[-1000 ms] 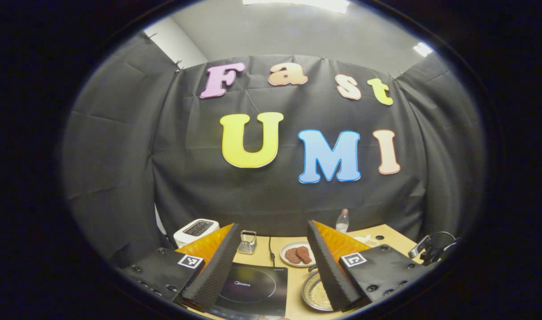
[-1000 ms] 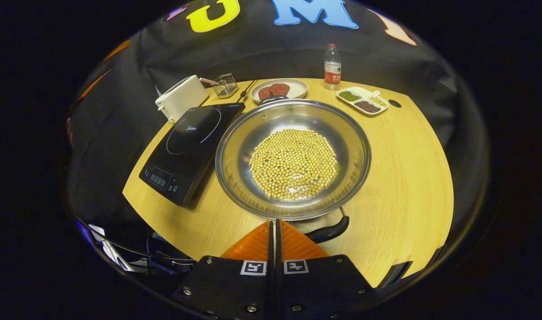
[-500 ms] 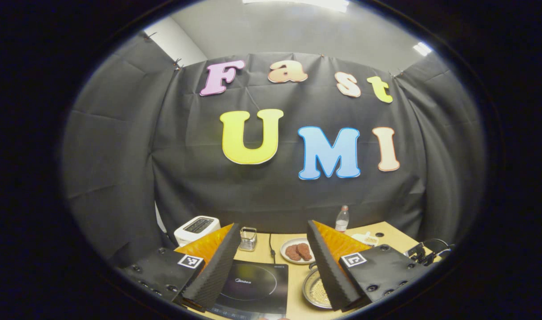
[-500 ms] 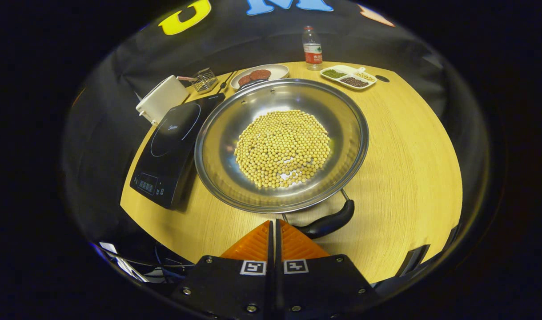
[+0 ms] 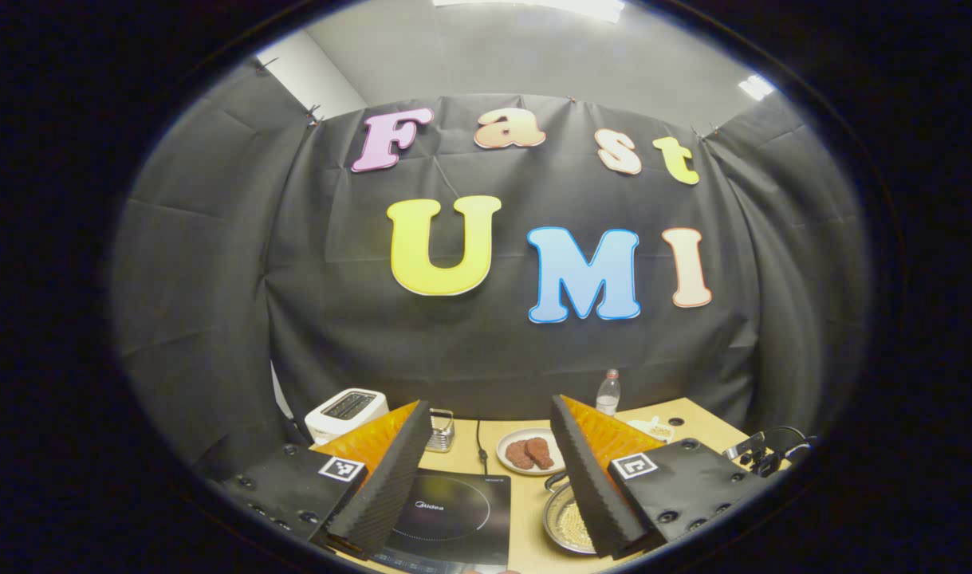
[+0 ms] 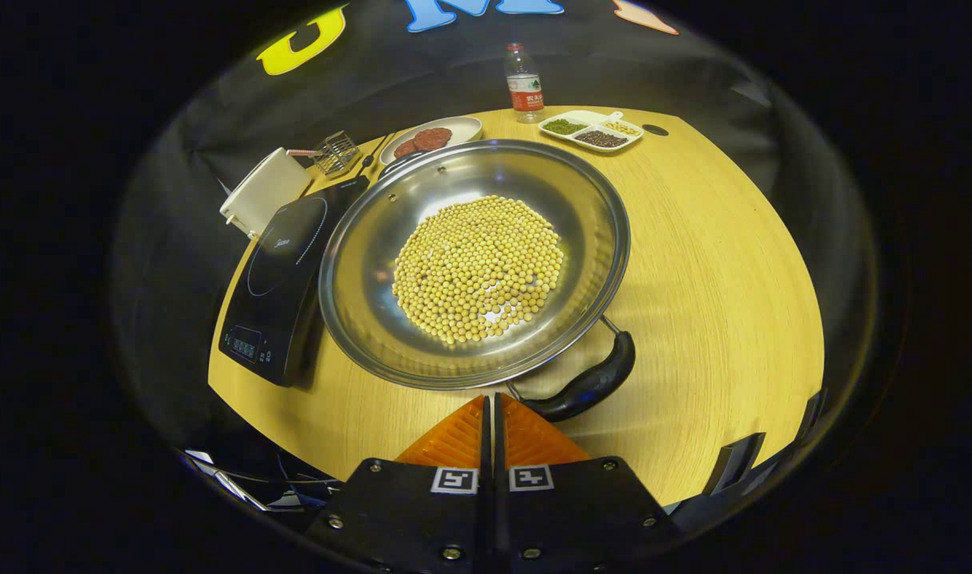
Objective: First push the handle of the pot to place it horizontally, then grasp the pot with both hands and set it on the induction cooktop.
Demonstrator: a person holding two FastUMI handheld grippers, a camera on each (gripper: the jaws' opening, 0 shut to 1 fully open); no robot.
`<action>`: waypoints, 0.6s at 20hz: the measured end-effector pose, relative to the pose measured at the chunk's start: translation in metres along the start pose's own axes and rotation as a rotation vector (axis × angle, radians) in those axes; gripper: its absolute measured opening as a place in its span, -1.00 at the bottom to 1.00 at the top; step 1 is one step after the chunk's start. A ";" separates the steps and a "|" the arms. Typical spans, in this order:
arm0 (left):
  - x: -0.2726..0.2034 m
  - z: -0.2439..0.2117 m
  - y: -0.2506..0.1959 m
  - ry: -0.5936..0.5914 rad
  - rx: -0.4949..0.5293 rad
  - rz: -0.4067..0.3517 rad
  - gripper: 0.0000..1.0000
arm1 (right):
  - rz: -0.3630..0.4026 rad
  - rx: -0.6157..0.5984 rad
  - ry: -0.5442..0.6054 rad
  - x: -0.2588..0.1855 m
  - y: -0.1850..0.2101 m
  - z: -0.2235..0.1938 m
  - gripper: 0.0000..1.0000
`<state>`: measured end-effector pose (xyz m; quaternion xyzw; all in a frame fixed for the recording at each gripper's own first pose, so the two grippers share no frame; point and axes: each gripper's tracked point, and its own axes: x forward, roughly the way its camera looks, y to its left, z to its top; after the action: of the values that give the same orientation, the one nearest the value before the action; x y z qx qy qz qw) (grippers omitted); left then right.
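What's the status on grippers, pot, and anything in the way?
Left gripper open, held high. Right gripper shut, tips at the pot's black handle. Pot of beans on table beside induction cooktop. Nothing between them.

Booth wall faced level from the left gripper view; bench (image 6: 717, 263) overlooked closely from the right; cooktop (image 5: 454, 514) shared.

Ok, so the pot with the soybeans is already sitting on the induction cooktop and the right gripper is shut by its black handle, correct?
Not quite. The pot sits on the wooden table, beside the induction cooktop, not on it, as the right gripper view shows. The rest holds: soybeans fill its middle, and the right gripper is shut beside the black handle.
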<state>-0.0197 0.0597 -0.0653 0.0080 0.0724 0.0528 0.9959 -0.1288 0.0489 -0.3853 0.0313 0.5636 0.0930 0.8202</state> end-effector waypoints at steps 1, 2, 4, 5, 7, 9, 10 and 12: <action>0.000 0.000 0.000 0.000 0.000 -0.001 0.90 | -0.008 0.007 -0.002 0.001 -0.004 0.002 -0.99; 0.000 0.000 -0.001 0.002 0.001 -0.002 0.90 | -0.019 0.009 -0.002 0.002 -0.008 0.001 -0.99; 0.002 -0.002 -0.003 0.005 0.004 -0.007 0.90 | -0.044 0.001 -0.005 0.003 -0.017 0.003 -0.99; 0.002 -0.001 -0.003 0.005 0.007 -0.007 0.90 | -0.051 0.006 -0.007 0.003 -0.020 0.004 -0.99; 0.003 -0.001 -0.004 0.006 0.010 -0.005 0.90 | -0.056 0.036 -0.005 0.004 -0.025 0.006 -0.99; 0.002 -0.001 -0.007 0.004 0.009 -0.004 0.90 | -0.052 0.067 -0.003 0.005 -0.027 0.008 -0.99; 0.004 0.000 -0.009 0.003 0.006 -0.006 0.90 | -0.056 0.074 -0.005 0.006 -0.030 0.010 -0.99; 0.006 0.000 -0.011 0.004 0.002 -0.010 0.90 | -0.071 0.076 -0.007 0.007 -0.038 0.013 -0.99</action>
<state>-0.0130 0.0492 -0.0668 0.0085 0.0744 0.0479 0.9960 -0.1101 0.0139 -0.3927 0.0426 0.5645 0.0421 0.8232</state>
